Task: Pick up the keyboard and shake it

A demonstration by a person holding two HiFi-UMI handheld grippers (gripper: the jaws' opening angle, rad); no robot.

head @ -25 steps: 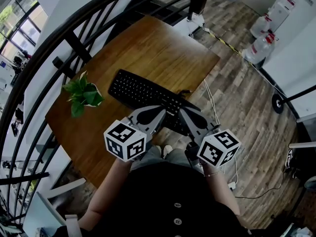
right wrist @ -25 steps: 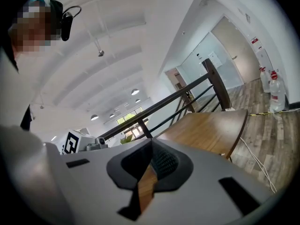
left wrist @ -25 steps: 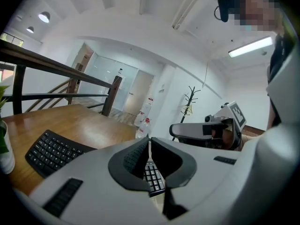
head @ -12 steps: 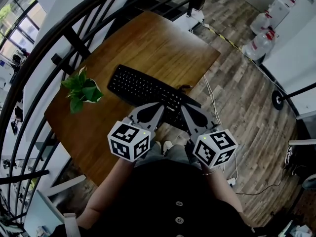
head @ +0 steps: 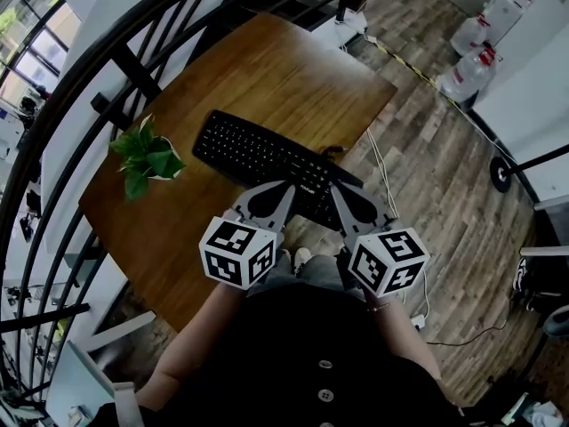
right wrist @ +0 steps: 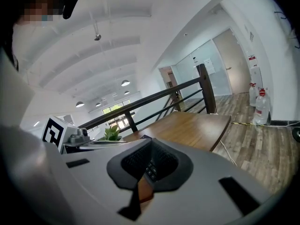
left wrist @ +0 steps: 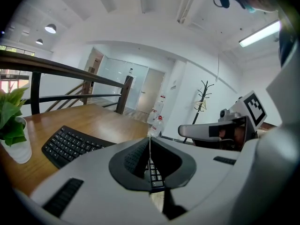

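black keyboard [head: 258,158] flat on wooden table [head: 276,69], left gripper [head: 284,187] and right gripper [head: 337,190] at its 5 o'clock end, both jaws pressed together, potted plant [head: 147,157] at keyboard's 9 o'clock

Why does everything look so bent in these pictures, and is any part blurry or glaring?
Head view: the wide lens bows the railing into arcs, while the keyboard is sharp. Left gripper view: a round black border, a glaring ceiling light, and the near grey jaws look soft. Right gripper view: the same curved look, soft near jaws and a bright, washed ceiling.
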